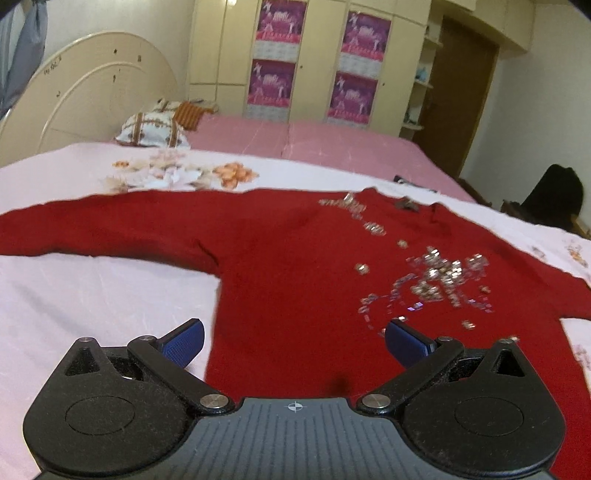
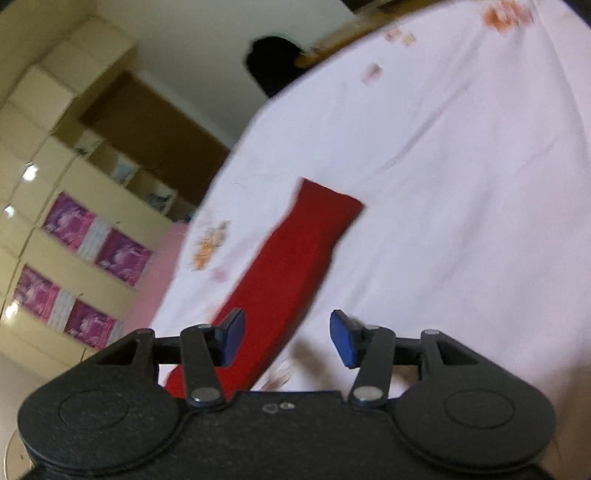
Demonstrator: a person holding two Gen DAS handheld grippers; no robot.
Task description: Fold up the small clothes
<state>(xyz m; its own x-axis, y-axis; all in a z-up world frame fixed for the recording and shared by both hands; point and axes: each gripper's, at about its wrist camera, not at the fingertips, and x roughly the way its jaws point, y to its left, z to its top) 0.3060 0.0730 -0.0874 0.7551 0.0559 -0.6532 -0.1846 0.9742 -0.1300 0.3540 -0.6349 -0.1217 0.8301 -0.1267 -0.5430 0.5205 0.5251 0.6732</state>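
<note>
Snag risk first: sequins (image 1: 436, 277) on the red sweater (image 1: 288, 258) could catch my left gripper (image 1: 293, 341), fingers spread wide over its hem. Sweater lies flat across the white floral sheet (image 1: 92, 295), knit soft and matte. Right gripper (image 2: 286, 338) also spread, empty, above 1 sleeve (image 2: 295, 258); tilted view, a grab could miss.

One red sweater (image 1: 288, 266), two pillows (image 1: 155, 129), four purple posters (image 1: 282, 22).

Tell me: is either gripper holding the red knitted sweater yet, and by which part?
Nothing is held. Left gripper and right gripper are open above the red knitted sweater.
</note>
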